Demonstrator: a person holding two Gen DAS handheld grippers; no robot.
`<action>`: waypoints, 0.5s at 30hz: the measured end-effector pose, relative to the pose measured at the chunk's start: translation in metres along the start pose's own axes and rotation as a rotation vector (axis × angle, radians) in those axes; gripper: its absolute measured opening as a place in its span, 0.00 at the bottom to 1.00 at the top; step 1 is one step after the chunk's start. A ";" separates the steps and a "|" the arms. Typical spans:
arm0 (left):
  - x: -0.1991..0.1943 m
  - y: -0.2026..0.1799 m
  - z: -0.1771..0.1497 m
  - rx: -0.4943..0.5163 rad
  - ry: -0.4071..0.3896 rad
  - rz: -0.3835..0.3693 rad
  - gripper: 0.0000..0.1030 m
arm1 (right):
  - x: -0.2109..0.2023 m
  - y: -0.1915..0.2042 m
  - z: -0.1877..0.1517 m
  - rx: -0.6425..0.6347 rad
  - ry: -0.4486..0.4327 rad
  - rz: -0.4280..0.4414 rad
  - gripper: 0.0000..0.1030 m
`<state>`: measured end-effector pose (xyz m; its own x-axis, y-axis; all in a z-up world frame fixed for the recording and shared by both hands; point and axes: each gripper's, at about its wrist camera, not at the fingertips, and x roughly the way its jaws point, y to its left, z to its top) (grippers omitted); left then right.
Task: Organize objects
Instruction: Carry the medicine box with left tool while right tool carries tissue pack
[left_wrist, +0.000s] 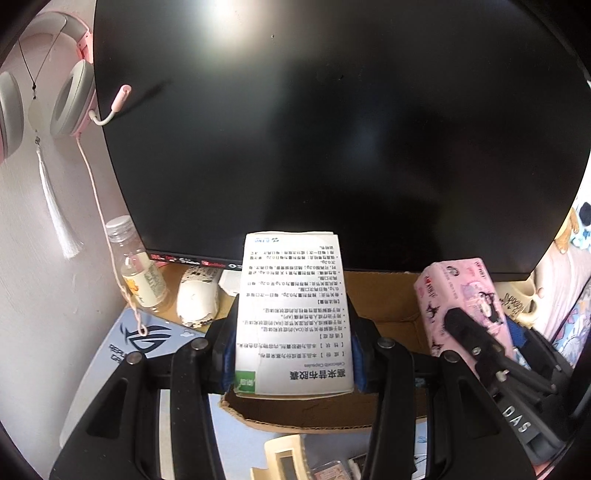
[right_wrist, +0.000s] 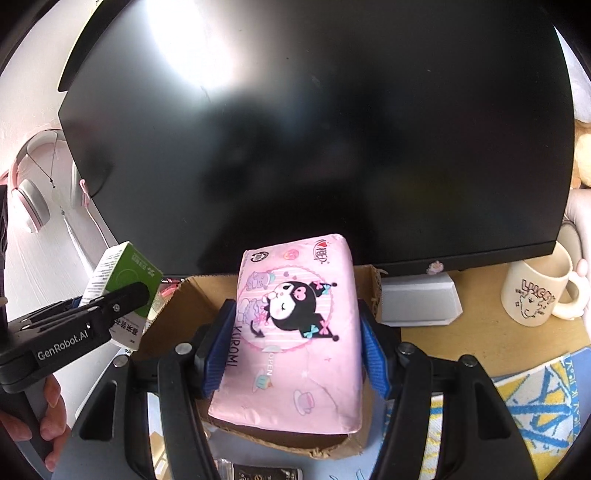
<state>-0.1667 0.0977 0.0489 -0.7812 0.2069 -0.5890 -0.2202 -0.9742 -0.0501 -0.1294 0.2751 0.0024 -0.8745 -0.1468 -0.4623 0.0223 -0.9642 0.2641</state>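
Note:
My left gripper (left_wrist: 293, 354) is shut on a white medicine box (left_wrist: 291, 314) with printed text and a green corner, held over an open cardboard box (left_wrist: 384, 306). In the right wrist view the same medicine box (right_wrist: 122, 280) shows at the left, clamped in the left gripper (right_wrist: 122, 299). My right gripper (right_wrist: 297, 350) is shut on a pink tissue pack (right_wrist: 299, 332) with a black cartoon figure, its blue pads (right_wrist: 218, 354) pressing both long sides. The pack hangs over the cardboard box (right_wrist: 184, 306). In the left wrist view the tissue pack (left_wrist: 458, 299) sits at the right.
A large black monitor (left_wrist: 332, 129) stands right behind the box. At the left are a small bottle (left_wrist: 138, 273), a spotted mouse (left_wrist: 197, 299) and pink headphones (left_wrist: 70, 92) on the wall. A cream mug (right_wrist: 539, 291) and the monitor foot (right_wrist: 417, 299) are at the right.

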 end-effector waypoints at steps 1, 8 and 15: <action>0.002 0.000 0.000 0.000 0.001 0.001 0.44 | 0.002 0.001 0.000 -0.007 -0.004 0.001 0.65; 0.013 -0.007 -0.004 0.021 0.012 0.031 0.44 | 0.013 0.004 -0.005 -0.009 0.007 0.058 0.65; 0.033 0.001 -0.008 -0.016 0.071 0.016 0.44 | 0.026 0.002 -0.006 0.002 0.015 0.040 0.65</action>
<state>-0.1886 0.1027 0.0230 -0.7410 0.1849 -0.6455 -0.1985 -0.9787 -0.0526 -0.1489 0.2680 -0.0146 -0.8654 -0.1887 -0.4643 0.0564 -0.9572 0.2839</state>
